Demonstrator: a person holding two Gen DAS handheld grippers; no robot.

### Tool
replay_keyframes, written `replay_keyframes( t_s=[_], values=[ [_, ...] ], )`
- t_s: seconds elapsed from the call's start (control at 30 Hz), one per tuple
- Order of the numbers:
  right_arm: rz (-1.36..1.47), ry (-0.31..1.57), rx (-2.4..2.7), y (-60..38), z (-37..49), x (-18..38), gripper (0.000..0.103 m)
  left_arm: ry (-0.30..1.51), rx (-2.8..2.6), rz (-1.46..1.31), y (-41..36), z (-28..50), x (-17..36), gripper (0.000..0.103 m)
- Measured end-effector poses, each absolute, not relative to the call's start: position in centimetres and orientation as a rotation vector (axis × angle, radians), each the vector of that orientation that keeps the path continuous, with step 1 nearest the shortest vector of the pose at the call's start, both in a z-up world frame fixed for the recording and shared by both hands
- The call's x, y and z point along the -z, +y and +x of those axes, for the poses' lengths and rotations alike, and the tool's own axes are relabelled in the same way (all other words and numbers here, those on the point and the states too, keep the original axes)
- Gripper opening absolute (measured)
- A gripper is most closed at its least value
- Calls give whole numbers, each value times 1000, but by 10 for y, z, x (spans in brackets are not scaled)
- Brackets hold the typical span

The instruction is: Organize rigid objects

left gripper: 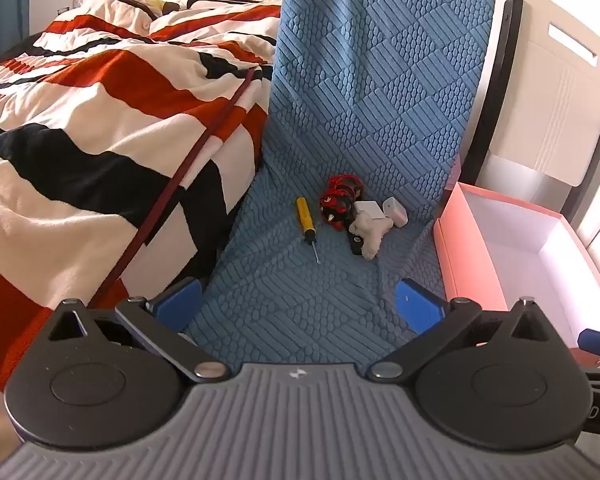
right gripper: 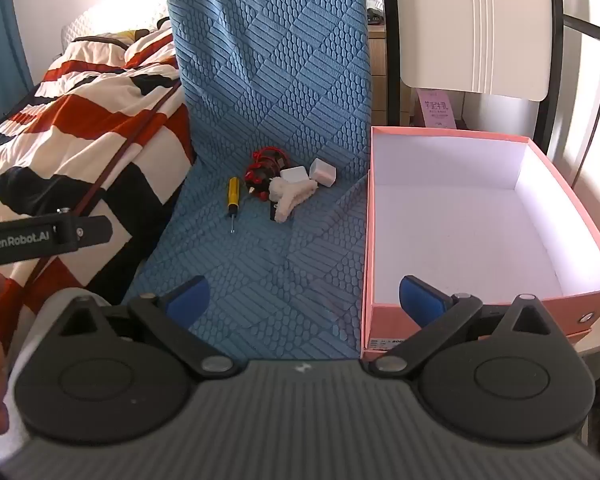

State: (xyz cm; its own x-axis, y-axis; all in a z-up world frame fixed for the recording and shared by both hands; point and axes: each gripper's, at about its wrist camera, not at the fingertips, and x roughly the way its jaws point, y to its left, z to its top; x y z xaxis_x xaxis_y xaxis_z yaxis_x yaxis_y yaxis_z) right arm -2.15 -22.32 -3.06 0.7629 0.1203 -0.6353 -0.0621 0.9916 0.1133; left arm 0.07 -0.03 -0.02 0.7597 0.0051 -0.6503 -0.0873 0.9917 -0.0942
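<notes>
While both grippers' fingers (right gripper: 420, 300) spread apart, empty, left gripper (right gripper: 46, 234) reads "GenRobot.AI".

Screwdriver (right gripper: 233, 194) left of cable bundle (right gripper: 265, 168) on chair seat (right gripper: 260, 280), open box (right gripper: 480, 220) right, bed (right gripper: 80, 120) left
</notes>
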Motion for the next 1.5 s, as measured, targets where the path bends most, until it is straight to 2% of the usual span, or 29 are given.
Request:
replay_keyframes(
  t_s=[1.5],
  values=[
    [98,711,-118,-218,-20,32,103,704,-46,-118,2,0,2,103]
  ],
)
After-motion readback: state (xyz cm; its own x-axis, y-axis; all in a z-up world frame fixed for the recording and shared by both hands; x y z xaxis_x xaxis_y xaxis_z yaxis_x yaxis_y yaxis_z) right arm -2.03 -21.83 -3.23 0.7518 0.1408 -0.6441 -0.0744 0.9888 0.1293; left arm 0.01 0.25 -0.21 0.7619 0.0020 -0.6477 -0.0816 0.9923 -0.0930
